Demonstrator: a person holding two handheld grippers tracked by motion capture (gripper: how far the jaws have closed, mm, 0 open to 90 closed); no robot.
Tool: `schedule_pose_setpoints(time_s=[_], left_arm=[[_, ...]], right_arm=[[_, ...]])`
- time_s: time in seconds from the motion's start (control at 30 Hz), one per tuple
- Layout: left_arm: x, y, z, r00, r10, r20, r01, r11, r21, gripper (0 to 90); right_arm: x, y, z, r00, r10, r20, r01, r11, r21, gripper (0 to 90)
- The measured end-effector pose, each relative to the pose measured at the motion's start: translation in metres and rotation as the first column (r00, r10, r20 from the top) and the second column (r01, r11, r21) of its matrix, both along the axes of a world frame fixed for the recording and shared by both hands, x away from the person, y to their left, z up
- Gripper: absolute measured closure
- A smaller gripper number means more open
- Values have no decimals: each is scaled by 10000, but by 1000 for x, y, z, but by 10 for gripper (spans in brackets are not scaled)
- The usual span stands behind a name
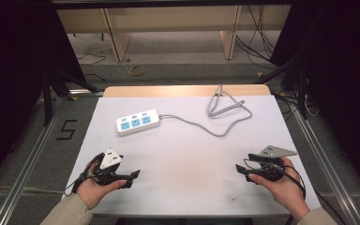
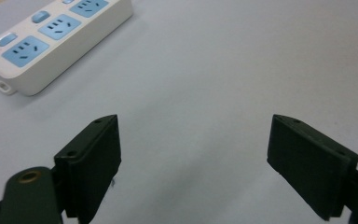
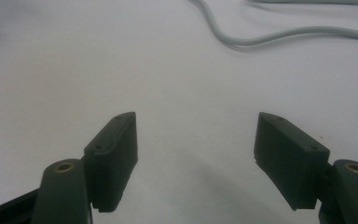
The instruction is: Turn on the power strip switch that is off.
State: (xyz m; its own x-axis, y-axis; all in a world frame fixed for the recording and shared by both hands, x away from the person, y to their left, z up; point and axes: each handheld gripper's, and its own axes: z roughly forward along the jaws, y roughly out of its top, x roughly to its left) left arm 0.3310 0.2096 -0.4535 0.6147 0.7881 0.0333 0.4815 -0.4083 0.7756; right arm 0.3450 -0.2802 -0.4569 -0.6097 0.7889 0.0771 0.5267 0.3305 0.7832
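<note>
A white power strip (image 1: 138, 121) with three blue sockets lies at the table's back left; its grey cable (image 1: 218, 117) runs right and loops near the far edge. In the left gripper view the power strip (image 2: 51, 35) sits at the upper left, well ahead of the jaws. My left gripper (image 1: 132, 177) rests at the front left, open and holding nothing (image 2: 193, 149). At the front right my right gripper (image 1: 242, 165) is open too, with bare table between its fingers (image 3: 196, 149). A stretch of the cable (image 3: 279, 35) crosses the top of the right gripper view.
The white table (image 1: 187, 159) has a wooden strip (image 1: 187, 90) along its far edge. Metal frame rails (image 1: 33, 154) run along both sides. Beyond the table, wooden furniture legs (image 1: 117, 40) and loose cables (image 1: 258, 42) lie on the floor.
</note>
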Motion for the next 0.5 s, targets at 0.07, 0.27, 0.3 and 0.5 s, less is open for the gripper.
schedule_pose_setpoints(time_s=[0.07, 0.27, 0.3, 0.5], left_arm=[[0, -1, 1, 10000, -56, 22, 56, 9999, 95, 192], [3, 0, 5, 9988, 465, -156, -469, 9986, -257, 439], [3, 0, 5, 9988, 465, -156, -469, 9986, -257, 540], [10, 6, 15, 9911, 1301, -272, -1311, 9906, -385, 894]], right_arm=[[1, 1, 0, 10000, 4, 7, -4, 10000, -65, 307], [-3, 5, 4, 9999, -43, 165, 45, 9999, -108, 306], [-3, 5, 4, 9999, -43, 165, 45, 9999, -108, 306], [0, 5, 2, 10000, 31, 54, -30, 9999, -100, 306]])
